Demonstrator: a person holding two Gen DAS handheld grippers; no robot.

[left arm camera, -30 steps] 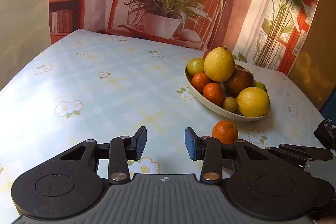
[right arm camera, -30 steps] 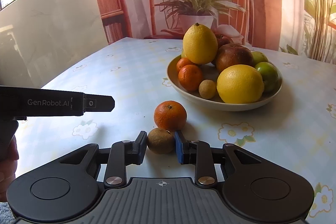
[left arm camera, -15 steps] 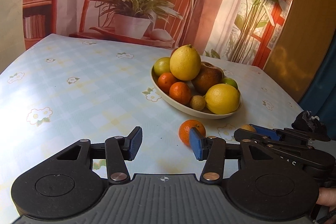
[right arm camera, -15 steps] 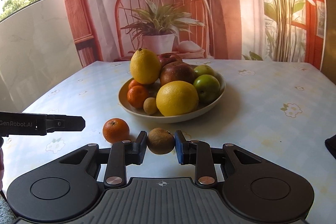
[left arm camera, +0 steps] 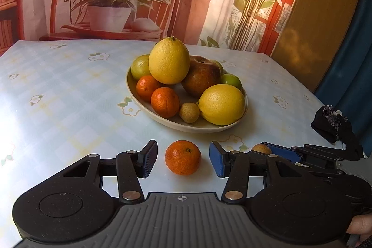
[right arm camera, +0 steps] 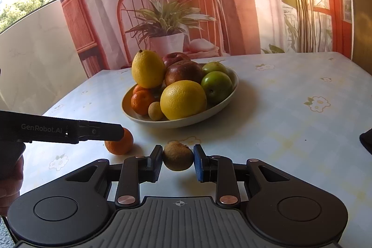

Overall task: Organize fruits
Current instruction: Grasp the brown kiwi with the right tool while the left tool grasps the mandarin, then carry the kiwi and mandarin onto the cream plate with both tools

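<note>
The left gripper [left arm camera: 182, 160] stands released around the tangerine [left arm camera: 183, 157] on the counter [left arm camera: 69, 108], near the bowl [left arm camera: 139, 97]; center before squeezing. The right gripper [right arm camera: 177, 160] grasps a brown fruit [right arm camera: 177, 159].

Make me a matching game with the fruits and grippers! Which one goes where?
Things:
1. loose tangerine
2. small brown fruit
3. big lemon
4. green apple

Places:
A. top of the pile in the bowl
B. pinched in the right gripper
C. on the table between the open left gripper fingers, not touched
D. in the bowl, on its right side in the right wrist view

Pairs: 1-C, 2-B, 3-A, 4-D
</note>
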